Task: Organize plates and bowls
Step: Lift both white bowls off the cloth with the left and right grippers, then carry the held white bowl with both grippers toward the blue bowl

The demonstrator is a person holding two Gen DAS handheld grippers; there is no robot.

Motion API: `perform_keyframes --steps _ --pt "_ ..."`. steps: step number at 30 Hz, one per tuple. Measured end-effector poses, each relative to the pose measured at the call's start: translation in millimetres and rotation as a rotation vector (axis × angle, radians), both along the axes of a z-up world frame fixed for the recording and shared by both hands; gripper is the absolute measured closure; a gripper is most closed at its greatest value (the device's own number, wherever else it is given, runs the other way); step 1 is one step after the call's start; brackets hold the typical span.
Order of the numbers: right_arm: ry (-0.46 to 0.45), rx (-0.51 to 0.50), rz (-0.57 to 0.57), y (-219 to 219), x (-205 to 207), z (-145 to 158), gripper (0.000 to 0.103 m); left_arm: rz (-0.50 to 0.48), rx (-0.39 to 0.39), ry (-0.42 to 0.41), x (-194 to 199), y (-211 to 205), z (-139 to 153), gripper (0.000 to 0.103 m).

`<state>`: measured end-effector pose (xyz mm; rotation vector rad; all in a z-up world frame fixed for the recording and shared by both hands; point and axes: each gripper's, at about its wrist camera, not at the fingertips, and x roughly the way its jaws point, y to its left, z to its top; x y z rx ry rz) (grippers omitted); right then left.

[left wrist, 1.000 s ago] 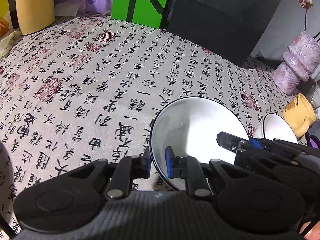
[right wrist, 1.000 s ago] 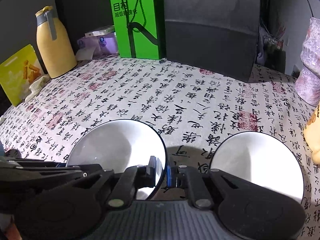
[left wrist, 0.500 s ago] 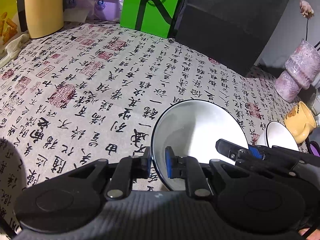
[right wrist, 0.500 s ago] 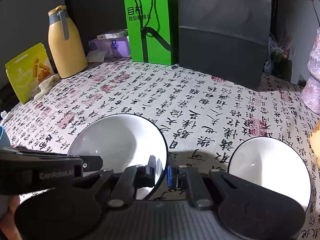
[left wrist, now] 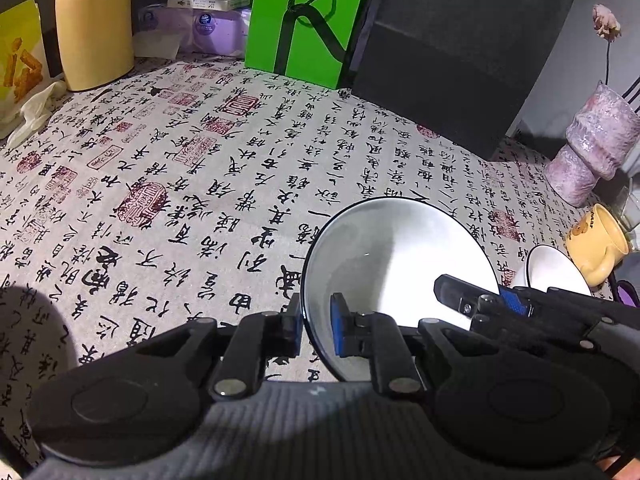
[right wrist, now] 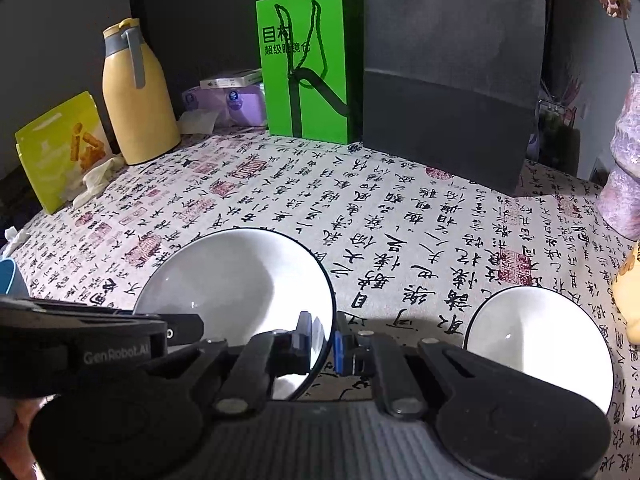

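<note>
Large white bowl (left wrist: 400,256), dark-rimmed: held over the near part of the tablecloth (left wrist: 200,184); left gripper (left wrist: 316,330) clamped narrow on its left rim; right gripper (right wrist: 323,340) clamped narrow on its opposite rim; second white bowl (right wrist: 540,340) near the cloth's right edge, apart from the first; yellow mug (left wrist: 596,244) just beyond it; yellow flask (right wrist: 136,92), green bag (right wrist: 308,68), black box (right wrist: 448,80) along the far edge.

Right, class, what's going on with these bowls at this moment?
A person holds one large white bowl with both handheld grippers. The left gripper is clamped on one side of its rim, the right gripper on the opposite side. A second white bowl sits on the calligraphy tablecloth beside it, untouched.
</note>
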<state>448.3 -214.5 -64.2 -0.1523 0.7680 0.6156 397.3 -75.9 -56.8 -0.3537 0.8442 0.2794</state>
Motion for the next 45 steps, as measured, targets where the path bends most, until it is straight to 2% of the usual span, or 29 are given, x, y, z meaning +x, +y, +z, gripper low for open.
perform_keyframes --steps 13,28,45 --pt "-0.033 0.012 -0.026 -4 -21 20 0.093 -0.013 0.012 -0.033 -18 -5 15 0.089" --pt "-0.074 0.009 -0.049 -2 -48 41 0.093 -0.007 0.109 -0.120 -47 -14 37 0.089" --pt "-0.110 0.014 -0.058 -1 -71 59 0.093 -0.007 0.101 -0.163 -69 -10 52 0.089"
